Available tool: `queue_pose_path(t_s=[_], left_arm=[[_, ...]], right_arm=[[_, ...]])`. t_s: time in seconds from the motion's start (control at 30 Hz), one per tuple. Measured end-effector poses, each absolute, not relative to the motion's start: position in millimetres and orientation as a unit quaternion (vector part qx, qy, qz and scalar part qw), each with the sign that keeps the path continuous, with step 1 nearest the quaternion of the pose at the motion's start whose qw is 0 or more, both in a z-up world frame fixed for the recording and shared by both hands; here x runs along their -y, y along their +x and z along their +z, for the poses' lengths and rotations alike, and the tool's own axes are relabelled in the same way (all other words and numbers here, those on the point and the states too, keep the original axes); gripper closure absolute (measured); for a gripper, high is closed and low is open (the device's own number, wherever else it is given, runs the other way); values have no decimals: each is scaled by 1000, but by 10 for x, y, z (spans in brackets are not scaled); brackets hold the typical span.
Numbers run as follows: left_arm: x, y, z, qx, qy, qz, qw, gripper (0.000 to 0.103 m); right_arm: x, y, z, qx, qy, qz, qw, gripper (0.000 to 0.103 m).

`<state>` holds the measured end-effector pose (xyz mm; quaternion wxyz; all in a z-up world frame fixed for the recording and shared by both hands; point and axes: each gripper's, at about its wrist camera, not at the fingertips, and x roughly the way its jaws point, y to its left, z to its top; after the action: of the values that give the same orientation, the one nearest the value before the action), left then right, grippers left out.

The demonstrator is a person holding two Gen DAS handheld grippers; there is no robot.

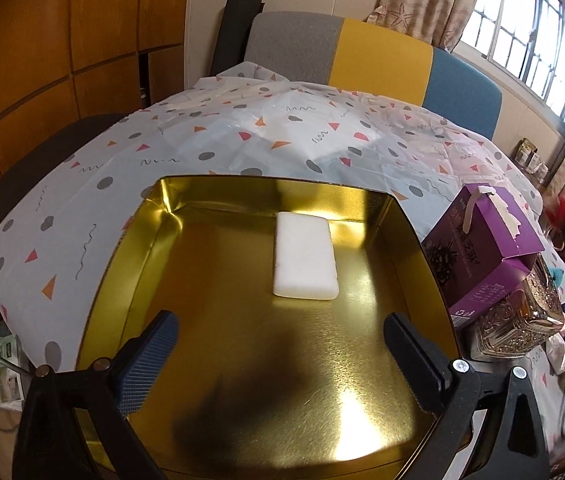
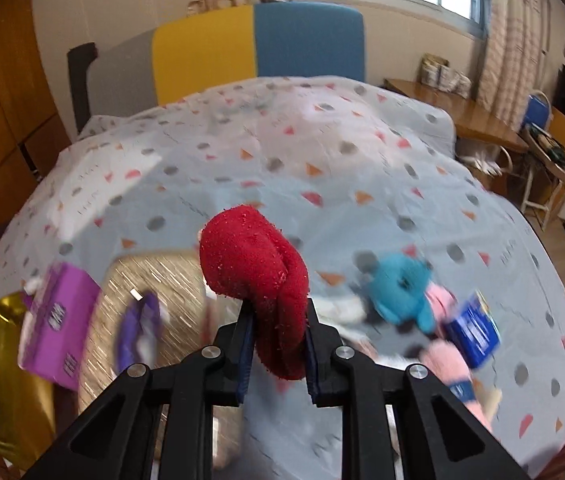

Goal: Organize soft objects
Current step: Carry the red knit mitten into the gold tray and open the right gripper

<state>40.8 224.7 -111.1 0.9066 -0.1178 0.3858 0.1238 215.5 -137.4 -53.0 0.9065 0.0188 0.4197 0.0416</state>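
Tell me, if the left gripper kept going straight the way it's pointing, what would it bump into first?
Probably the shiny floor of the gold tin. The left gripper hangs open above it, angled downward. The white sponge lies a little farther along that line, so it might get touched next. Depth is hard to judge here.

My right gripper (image 2: 278,344) pinches a red plush toy (image 2: 256,276), its bulk bulging above my fingers. To the gripper's right lie a blue plush (image 2: 398,294), pink plush pieces (image 2: 448,364) and a small blue packet (image 2: 474,330). To its left sit a purple box (image 2: 56,322) and a glittery gold container (image 2: 154,280) on the patterned tablecloth (image 2: 322,168).
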Motion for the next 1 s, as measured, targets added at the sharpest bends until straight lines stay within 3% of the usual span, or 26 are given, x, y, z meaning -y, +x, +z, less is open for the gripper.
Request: queue_pose_path(t_s=[0.43, 1.0], left_arm=[[-2308, 232, -1033, -379, -112, 137, 908, 0], [-2468, 41, -1042, -378, -124, 167, 902, 0]], right_arm=[[-231, 2119, -197, -376, -55, 217, 899, 83], [-1111, 1580, -869, -443, -111, 282, 843, 82]])
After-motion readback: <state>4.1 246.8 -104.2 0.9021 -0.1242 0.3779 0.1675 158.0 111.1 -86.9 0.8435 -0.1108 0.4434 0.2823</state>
